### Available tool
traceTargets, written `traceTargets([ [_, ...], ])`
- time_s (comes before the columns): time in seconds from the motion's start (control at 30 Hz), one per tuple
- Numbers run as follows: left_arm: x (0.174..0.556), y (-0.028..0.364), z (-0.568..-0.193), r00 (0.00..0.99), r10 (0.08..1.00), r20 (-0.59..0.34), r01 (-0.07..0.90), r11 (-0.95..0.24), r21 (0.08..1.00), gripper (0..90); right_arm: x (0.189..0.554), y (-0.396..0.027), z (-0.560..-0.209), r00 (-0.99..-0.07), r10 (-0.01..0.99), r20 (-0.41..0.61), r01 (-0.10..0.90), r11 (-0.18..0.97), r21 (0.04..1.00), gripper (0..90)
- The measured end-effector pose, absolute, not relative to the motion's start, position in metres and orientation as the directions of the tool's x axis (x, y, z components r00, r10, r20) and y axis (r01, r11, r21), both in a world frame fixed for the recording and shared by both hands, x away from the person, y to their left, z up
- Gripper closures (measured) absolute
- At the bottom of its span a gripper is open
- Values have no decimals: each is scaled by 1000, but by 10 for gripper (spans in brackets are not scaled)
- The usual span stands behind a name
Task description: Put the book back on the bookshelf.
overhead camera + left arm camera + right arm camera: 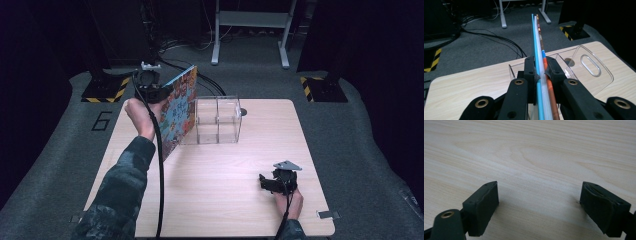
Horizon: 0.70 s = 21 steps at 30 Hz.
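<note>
We are holding a thin picture book (179, 112) with a colourful cover upright beside the clear box (218, 120), left tool (541, 72) pinching its edge, right tool (539, 207) spread, resting on the counter (220, 170).

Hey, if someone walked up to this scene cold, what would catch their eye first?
Probably the colourful book, held upright on its edge by the left gripper at the table's far left, beside a clear plastic organizer. The right gripper rests near the front right of the wooden table, jaws open over bare wood.
</note>
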State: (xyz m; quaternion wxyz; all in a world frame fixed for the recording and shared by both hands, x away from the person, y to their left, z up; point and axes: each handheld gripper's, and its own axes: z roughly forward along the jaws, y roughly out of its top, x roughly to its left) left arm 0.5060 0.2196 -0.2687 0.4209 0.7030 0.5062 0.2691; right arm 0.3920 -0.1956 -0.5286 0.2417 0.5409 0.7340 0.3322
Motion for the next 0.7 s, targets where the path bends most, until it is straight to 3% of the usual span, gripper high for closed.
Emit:
traceTargets([
  [0.7, 457, 248, -302, 364, 928, -76, 487, -121, 865, 805, 392, -195, -529, -302, 953, 5, 633, 196, 749, 149],
])
